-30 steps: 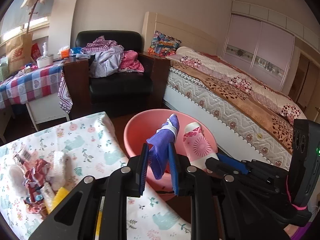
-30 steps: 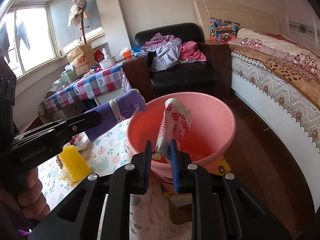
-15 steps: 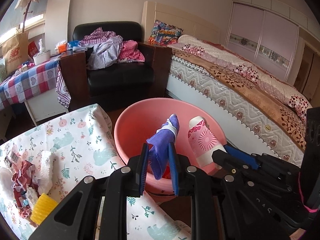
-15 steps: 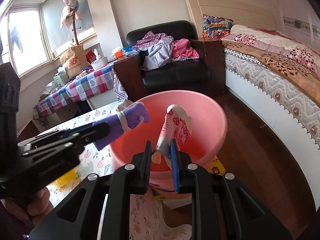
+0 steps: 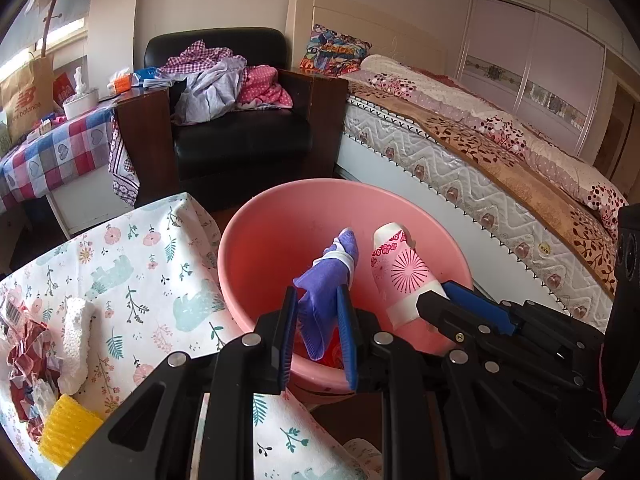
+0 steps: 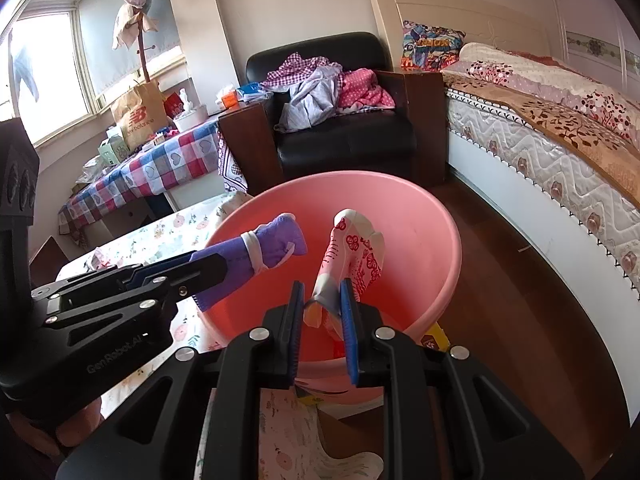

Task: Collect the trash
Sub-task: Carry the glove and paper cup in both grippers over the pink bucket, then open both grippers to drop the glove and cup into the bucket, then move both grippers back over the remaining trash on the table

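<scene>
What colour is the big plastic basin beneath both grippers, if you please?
The round plastic basin is salmon pink, clearest in the right wrist view.

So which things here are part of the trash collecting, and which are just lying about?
In the job:
- purple sock in the left gripper
- pink patterned sock in the right gripper
- pink basin
- wrappers and foam on the floral cloth

Lying about:
- armchair clothes
- bed
- checked table

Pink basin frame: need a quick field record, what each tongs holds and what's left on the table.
left tongs: shut on purple sock, over pink basin
right tongs: shut on pink patterned sock, over the basin
basin contents: mostly hidden
table: yellow foam net, white foam piece, red wrappers
</scene>
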Action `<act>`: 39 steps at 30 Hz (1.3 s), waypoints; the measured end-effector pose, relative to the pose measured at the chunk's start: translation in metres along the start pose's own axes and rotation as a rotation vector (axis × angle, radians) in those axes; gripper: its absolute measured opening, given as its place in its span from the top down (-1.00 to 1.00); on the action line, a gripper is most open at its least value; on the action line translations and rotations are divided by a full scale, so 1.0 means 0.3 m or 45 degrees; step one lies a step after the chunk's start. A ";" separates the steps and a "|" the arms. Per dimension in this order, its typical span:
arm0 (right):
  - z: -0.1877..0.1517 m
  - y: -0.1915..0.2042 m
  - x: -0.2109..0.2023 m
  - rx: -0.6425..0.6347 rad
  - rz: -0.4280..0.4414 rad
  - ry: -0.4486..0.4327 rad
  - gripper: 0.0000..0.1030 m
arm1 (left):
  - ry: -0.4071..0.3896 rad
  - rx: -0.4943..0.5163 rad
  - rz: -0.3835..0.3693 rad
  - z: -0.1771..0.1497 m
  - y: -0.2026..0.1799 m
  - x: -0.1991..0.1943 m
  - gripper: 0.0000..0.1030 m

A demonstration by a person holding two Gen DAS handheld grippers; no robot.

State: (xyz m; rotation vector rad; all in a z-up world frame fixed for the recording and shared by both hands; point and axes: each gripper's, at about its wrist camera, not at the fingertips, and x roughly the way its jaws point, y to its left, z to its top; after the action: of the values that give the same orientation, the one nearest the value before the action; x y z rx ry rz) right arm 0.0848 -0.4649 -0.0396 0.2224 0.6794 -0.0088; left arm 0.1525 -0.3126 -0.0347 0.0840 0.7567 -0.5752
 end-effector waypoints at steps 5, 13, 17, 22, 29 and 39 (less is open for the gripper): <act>-0.006 -0.010 0.024 0.007 -0.017 0.026 0.64 | 0.024 -0.021 -0.011 -0.003 0.010 0.025 0.62; -0.018 -0.025 0.037 0.020 -0.036 0.058 0.61 | 0.016 -0.030 -0.033 -0.011 0.011 0.022 0.58; -0.017 -0.025 0.037 0.018 -0.044 0.064 0.60 | 0.005 -0.047 -0.041 -0.011 0.019 0.005 0.46; -0.011 -0.029 0.033 0.019 -0.059 0.063 0.55 | -0.018 -0.061 -0.046 -0.009 0.029 -0.031 0.39; -0.011 -0.015 -0.012 0.018 -0.040 0.034 0.31 | -0.049 -0.091 -0.057 -0.019 0.046 -0.102 0.23; -0.030 0.077 -0.098 -0.056 0.047 0.027 0.31 | -0.104 -0.086 -0.048 -0.068 0.062 -0.250 0.18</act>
State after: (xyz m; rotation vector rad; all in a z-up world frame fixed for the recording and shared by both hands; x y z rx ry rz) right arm 0.0583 -0.4424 -0.0234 0.1931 0.6955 0.0440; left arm 0.1056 -0.2567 -0.0019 -0.0166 0.6986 -0.5851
